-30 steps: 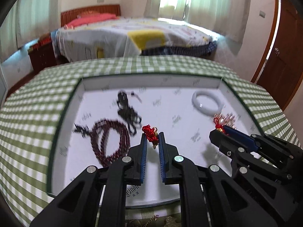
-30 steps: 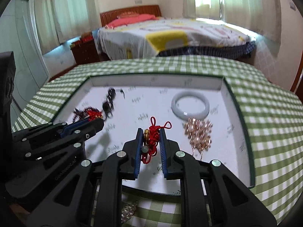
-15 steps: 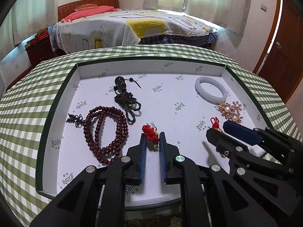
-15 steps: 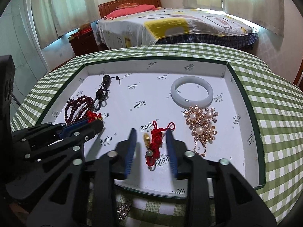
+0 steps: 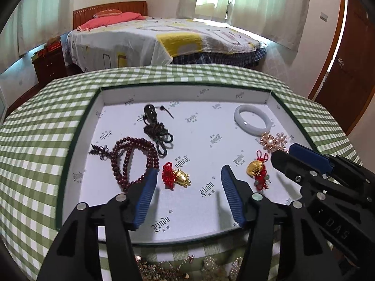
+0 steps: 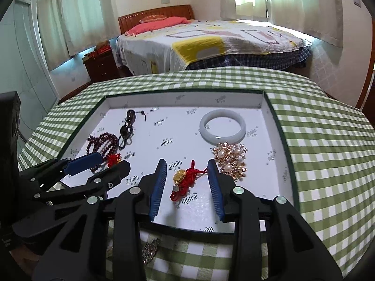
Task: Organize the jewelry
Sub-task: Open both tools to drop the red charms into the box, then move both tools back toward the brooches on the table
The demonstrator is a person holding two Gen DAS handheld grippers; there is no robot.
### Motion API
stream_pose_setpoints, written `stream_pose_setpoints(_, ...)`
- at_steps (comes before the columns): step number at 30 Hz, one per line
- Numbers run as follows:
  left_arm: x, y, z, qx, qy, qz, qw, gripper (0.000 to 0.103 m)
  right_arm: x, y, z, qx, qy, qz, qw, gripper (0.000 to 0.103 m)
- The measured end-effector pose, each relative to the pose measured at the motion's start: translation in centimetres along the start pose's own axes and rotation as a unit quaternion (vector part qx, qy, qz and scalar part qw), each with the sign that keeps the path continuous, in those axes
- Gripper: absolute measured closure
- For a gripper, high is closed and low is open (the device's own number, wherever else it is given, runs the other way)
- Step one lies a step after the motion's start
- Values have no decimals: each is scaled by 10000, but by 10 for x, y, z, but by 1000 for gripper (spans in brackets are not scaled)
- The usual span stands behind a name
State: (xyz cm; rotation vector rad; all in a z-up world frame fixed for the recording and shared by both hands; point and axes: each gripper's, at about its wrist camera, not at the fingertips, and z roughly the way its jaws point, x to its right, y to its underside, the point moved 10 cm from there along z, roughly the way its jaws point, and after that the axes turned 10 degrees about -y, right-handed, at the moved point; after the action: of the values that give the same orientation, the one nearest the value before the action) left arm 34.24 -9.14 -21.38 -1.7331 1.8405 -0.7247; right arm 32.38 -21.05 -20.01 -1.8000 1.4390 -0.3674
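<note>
A white-lined tray (image 5: 187,93) with a dark green rim sits on a green checked cloth. My left gripper (image 5: 188,175) is open over a red-and-gold charm (image 5: 175,175) lying on the tray floor. My right gripper (image 6: 187,171) is open around a second red-knot gold charm (image 6: 185,178), also lying on the tray; it shows in the left wrist view (image 5: 256,171) too. The tray also holds dark red beads (image 5: 133,159), a dark cord pendant (image 5: 155,128), a white bangle (image 6: 222,126) and a pearl brooch (image 6: 230,159).
Loose gold and rhinestone jewelry (image 5: 178,269) lies on the cloth in front of the tray's near rim, also in the right wrist view (image 6: 150,250). A bed (image 5: 164,39) stands behind the table and a wooden door (image 5: 346,70) at the right.
Both grippers have opened and let go of their red-and-gold charms, which now lie on the tray floor. Both grippers have pulled back slightly.
</note>
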Motion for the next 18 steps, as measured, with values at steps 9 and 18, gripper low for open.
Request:
stream_pose_setpoints(9,-25,-8,-45,466,-207,-109,9986,46,-4,0,-38,279,131,9,9995,59)
stream_pose_setpoints(18,-71,19,-68,449,-612,-189,9969,46,-21,28,-44,133,83,45,9999,59)
